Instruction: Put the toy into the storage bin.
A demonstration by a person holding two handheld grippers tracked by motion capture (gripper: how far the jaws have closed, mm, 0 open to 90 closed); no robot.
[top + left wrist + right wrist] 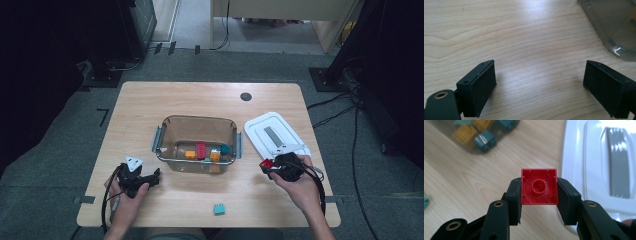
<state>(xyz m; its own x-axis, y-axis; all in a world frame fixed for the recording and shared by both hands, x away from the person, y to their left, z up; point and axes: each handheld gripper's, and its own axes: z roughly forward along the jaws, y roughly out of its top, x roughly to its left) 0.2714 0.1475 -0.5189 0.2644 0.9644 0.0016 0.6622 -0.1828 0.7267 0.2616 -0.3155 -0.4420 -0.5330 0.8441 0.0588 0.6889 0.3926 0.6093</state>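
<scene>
Carried a red building brick [539, 187], clenched hollow side up between the right gripper [270, 167] fingers [514, 195], near the bench's right edge beside the white lid [275, 134]. Left gripper [539, 87] fingers released, idle. Next, likely: across over the clear bin [197, 145], then release.

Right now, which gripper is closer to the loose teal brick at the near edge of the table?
Right, narrowly. The right gripper, clamped on a red brick, is up and right of the teal brick. The left gripper, jaws open, sits slightly farther to its left.
</scene>
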